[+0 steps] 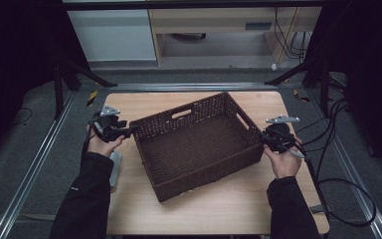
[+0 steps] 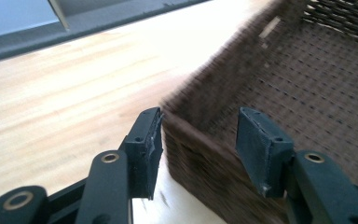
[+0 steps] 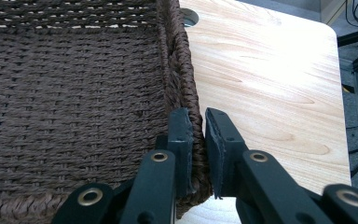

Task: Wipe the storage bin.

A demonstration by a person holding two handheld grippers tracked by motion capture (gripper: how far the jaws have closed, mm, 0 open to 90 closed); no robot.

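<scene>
Wicker basket (image 1: 196, 144) sits mid-worktop (image 1: 229, 209), skewed so its long axis runs roughly from 10 to 4 o'clock.

Right gripper (image 1: 273, 139) at the basket's 3 o'clock end. In the right gripper view its fingers (image 3: 182, 140) are pressed together on the rim (image 3: 186, 88), one pad inside the wall, one outside. Grip looks firm.

Left gripper (image 1: 122, 132) at the 9 o'clock corner. In the left gripper view its fingers (image 2: 144, 149) stand apart, straddling the corner wall (image 2: 191, 140) but not yet pinching it; picture is blurred there.

Step in hand, as I judge it: getting a two-ended hold to lift or shift the basket. To do it well, seat the left fingers lower over the rim before closing, away from the very corner, where the weave may slip out. Then raise both ends evenly; wicker flexes, and a one-sided pull would twist it.

Contents: the basket holds nothing. Woven floor bare; handle slot (image 1: 181, 114) in the far wall.
</scene>
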